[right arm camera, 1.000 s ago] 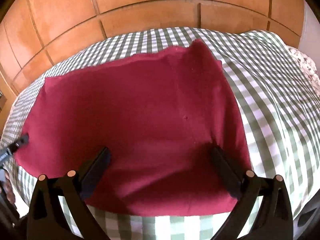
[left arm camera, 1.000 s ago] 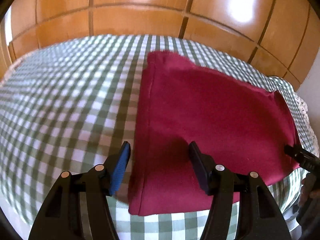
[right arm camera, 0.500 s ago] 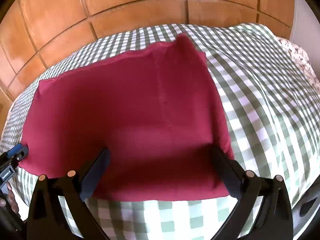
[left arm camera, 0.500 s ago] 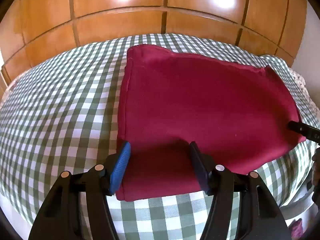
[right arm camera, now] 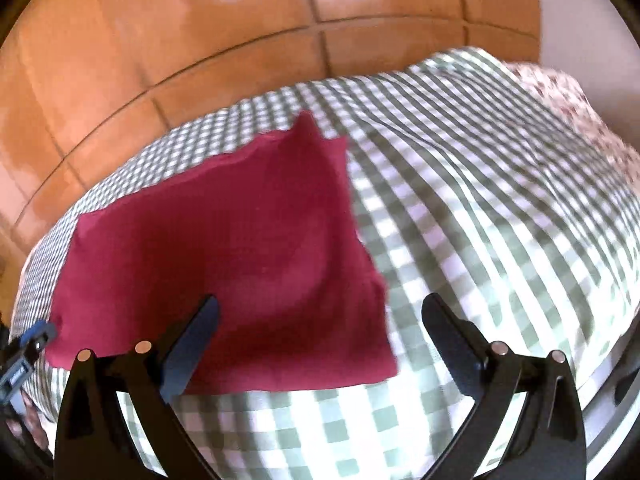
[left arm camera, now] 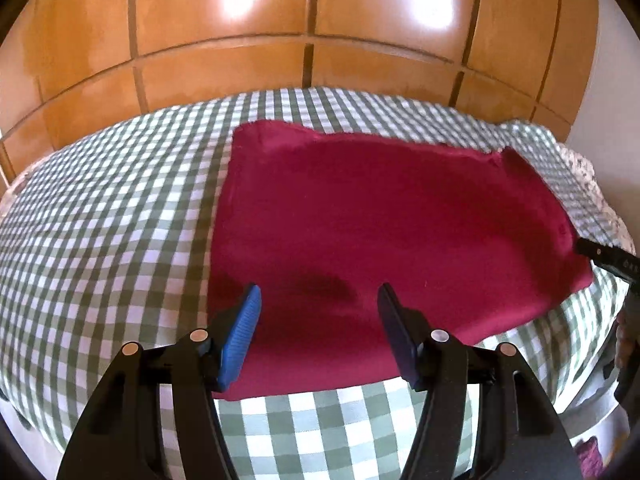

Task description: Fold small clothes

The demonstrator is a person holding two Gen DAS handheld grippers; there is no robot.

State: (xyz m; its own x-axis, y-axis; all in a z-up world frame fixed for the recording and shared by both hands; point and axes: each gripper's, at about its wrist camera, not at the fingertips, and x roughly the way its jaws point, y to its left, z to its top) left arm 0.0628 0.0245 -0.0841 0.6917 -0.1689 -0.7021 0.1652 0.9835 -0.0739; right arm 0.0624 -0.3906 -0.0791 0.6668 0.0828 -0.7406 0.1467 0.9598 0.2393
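Observation:
A dark red cloth [left arm camera: 380, 220] lies flat, folded into a rectangle, on the green-and-white checked bed sheet [left arm camera: 100, 220]. My left gripper [left arm camera: 320, 300] hovers open over the cloth's near left part, with blue pads [left arm camera: 240, 336] apart and gripping nothing. In the right wrist view, the cloth [right arm camera: 224, 240] has its near right corner below my right gripper [right arm camera: 320, 316]. That gripper's jaws stand wide and are closing slightly; no pad presses on the cloth. Each gripper's tip shows in the other view: the right gripper [left arm camera: 604, 258] and the left gripper [right arm camera: 36, 334].
Orange-brown wooden panels [left arm camera: 280, 20] rise behind the bed. A floral fabric [right arm camera: 560, 92] lies at the bed's far right corner. The checked sheet [right arm camera: 480, 200] stretches wide to the right of the cloth, and the bed's near edge runs just under both grippers.
Both grippers have slid to the right along the cloth's near edge and rolled. The right gripper's right finger now stands past the cloth's right edge. The cloth has not moved.

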